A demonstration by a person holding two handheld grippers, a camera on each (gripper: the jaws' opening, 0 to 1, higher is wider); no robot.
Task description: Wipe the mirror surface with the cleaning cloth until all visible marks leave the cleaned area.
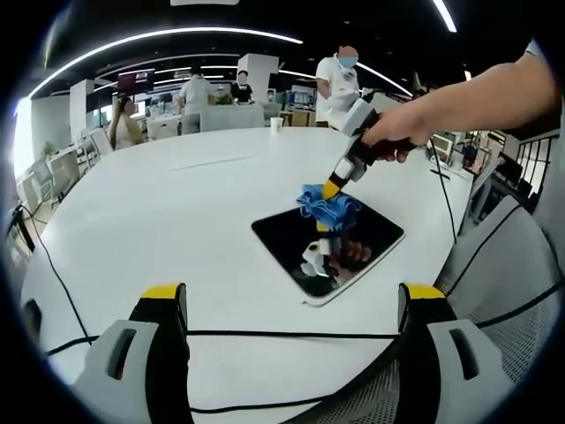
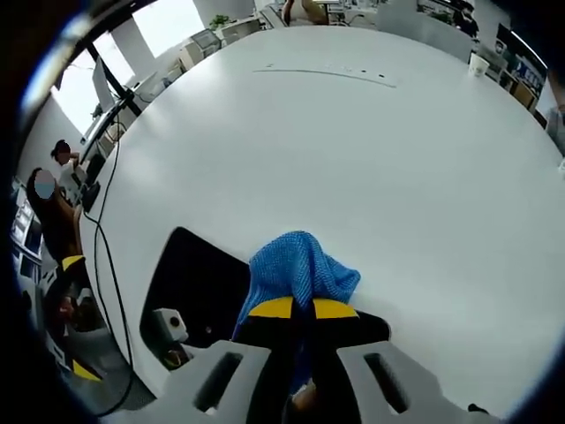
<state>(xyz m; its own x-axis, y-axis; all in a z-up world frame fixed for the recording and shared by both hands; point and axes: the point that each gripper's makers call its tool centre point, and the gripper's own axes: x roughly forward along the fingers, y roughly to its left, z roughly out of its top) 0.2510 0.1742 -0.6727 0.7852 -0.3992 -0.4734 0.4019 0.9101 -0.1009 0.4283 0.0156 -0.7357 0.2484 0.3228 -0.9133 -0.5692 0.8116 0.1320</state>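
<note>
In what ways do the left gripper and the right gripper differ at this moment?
The left gripper has its jaws wide apart and holds nothing; the right gripper is shut on the blue cloth. The left gripper hangs over the white table, short of the mirror; the right gripper presses the cloth onto the mirror. Both have yellow-tipped jaws.

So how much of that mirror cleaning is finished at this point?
Done: the right gripper is shut on the blue cloth and has it on the mirror near its far edge. In hand: wiping there. Left: the near part of the glass. Whether marks remain, I cannot tell, since the glass only reflects. The left gripper hangs open above the white table.
</note>
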